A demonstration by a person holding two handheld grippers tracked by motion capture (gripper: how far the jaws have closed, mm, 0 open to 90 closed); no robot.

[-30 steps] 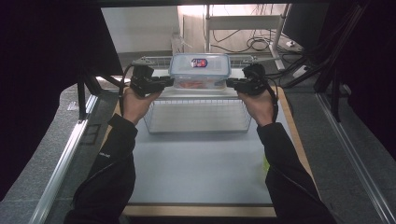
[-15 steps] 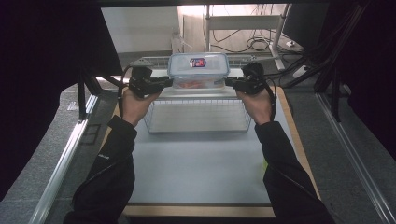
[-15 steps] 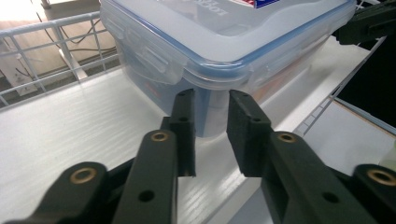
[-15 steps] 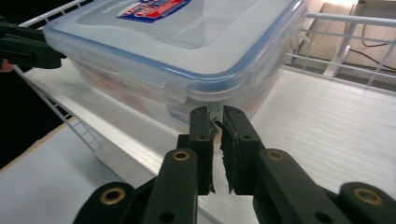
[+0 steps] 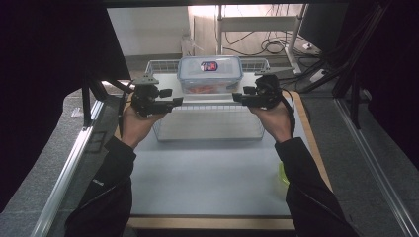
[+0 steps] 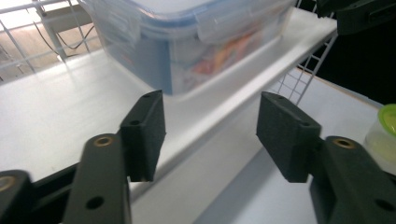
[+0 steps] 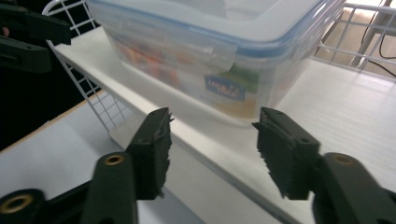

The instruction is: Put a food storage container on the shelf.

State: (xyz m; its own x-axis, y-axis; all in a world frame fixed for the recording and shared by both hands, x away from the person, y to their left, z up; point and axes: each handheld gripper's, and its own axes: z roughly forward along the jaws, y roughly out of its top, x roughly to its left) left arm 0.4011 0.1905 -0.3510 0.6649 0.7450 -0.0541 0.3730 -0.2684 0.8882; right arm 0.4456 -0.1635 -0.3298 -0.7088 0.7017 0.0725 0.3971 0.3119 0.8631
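A clear lidded food container with a blue-rimmed lid stands on the white top of a wire rack at the table's far middle. My left gripper is just off its left end and my right gripper just off its right end. Both have just been opening and hold nothing. In the left gripper view the gripper gapes before the shelf edge, short of the container. The right gripper view shows the same: the gripper is apart from the container.
A small green-lidded tub sits at the table's right edge, also seen as the tub. Metal rails run along both sides. Cables and a stand lie behind the rack.
Both grippers have opened and let go of the container's ends. The left one has drawn back toward the person and leftward; the right has barely shifted. The container stays on the rack.
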